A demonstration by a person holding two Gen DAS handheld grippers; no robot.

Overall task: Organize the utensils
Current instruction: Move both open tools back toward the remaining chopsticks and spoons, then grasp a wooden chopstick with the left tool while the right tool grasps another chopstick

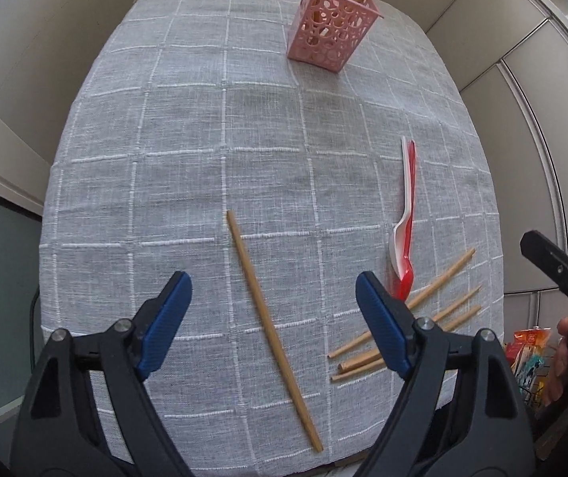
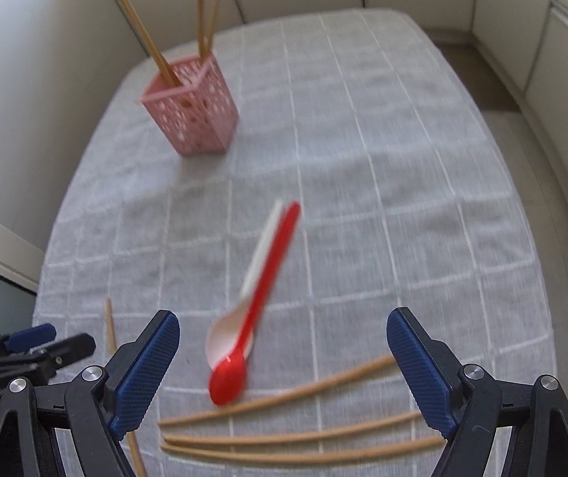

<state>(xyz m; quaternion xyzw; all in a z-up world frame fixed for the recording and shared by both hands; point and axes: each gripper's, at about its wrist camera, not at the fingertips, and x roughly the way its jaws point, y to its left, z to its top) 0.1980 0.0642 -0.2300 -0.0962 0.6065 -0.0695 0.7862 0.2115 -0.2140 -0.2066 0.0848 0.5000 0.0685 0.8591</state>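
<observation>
A pink perforated holder (image 1: 331,28) (image 2: 192,111) stands at the far side of the table with several chopsticks upright in it. One loose chopstick (image 1: 272,330) (image 2: 109,326) lies on the cloth, and my left gripper (image 1: 272,290) hovers open above it, one finger on each side. A red spoon (image 1: 412,175) (image 2: 268,278) and a white spoon (image 1: 397,242) (image 2: 260,254) lie side by side. Three more chopsticks (image 1: 449,272) (image 2: 304,434) lie just nearer than the spoon bowls. My right gripper (image 2: 284,316) is open above the spoons and these chopsticks, holding nothing.
A grey checked cloth (image 1: 204,139) covers the table, which is ringed by pale padded walls. The other gripper shows at each view's edge: the right one (image 1: 554,270) with a hand (image 1: 562,353) behind it, the left one (image 2: 33,342). Colourful packets (image 1: 530,349) lie off the table's right edge.
</observation>
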